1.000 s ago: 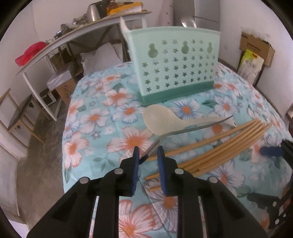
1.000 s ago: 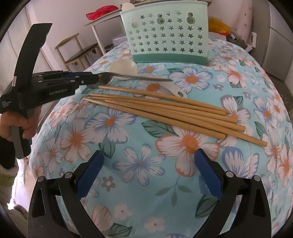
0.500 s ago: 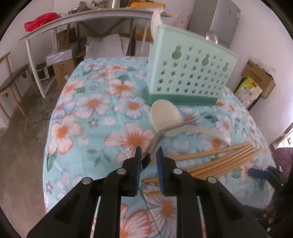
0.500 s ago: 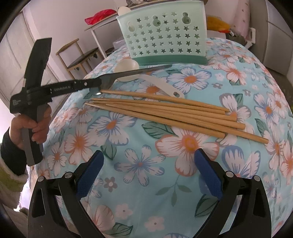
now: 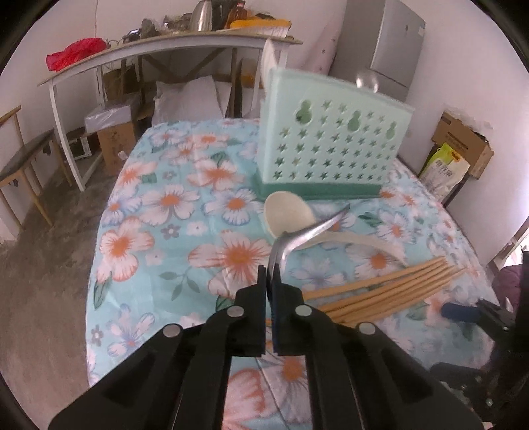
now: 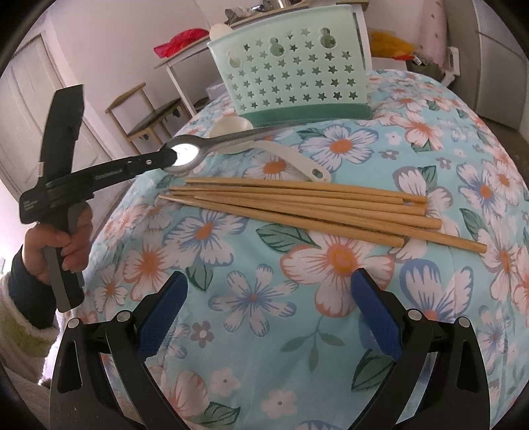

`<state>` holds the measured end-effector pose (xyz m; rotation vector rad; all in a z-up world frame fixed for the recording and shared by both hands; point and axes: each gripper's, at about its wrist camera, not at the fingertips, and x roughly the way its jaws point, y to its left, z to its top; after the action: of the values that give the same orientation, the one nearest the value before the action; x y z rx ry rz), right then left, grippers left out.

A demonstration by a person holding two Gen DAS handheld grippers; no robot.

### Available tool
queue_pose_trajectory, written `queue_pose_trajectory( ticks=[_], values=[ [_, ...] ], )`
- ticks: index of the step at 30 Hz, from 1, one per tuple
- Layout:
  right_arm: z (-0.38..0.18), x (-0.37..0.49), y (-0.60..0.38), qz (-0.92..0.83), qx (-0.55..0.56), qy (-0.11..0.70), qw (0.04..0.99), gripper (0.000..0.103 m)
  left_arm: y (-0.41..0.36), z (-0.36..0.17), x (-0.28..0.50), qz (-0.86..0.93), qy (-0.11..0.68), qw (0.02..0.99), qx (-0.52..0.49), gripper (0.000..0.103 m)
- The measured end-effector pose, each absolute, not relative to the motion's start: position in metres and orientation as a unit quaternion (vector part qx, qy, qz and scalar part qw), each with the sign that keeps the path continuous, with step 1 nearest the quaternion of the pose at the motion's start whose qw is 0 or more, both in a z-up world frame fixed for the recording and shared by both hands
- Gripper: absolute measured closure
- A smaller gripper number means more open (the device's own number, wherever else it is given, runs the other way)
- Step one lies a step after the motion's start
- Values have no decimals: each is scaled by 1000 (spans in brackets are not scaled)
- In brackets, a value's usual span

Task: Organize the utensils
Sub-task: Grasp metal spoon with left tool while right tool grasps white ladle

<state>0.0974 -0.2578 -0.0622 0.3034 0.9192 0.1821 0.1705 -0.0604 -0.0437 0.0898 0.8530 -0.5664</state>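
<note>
Left claw [image 6: 172, 155] clamped on bowl of metal spoon [image 6: 231, 139], jaws just closed onto it; spoon lifted, handle reaching toward mint star-holed utensil holder [image 6: 291, 76]. Print on claw body too blurred to read. White rice paddle [image 6: 264, 145] and bamboo chopsticks [image 6: 314, 208] lie on floral-clothed table [image 6: 258, 297]. Right claw [image 6: 271, 311] wide apart, holds nothing. Room: white walls, cluttered shelf [image 5: 165, 43], cardboard boxes [image 5: 463, 139].

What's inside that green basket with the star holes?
A white utensil pokes above the basket's rim at one end, and a shiny round metal end at the other. The wall hides everything lower down.
</note>
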Motion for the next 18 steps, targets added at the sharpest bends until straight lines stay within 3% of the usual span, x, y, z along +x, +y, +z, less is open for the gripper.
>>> queue_pose_trajectory(
  ticks=[6, 12, 18],
  values=[
    [-40, 91, -258, 90, 117, 428, 892, 10, -38, -10, 148, -277, 394, 876, 14, 101],
    [5, 107, -259, 90, 103, 361, 922, 22, 22, 20, 138, -242, 383, 888, -71, 101],
    [13, 170, -230, 115, 96, 361, 921, 42, 70, 38, 133, -170, 352, 915, -99, 101]
  ],
)
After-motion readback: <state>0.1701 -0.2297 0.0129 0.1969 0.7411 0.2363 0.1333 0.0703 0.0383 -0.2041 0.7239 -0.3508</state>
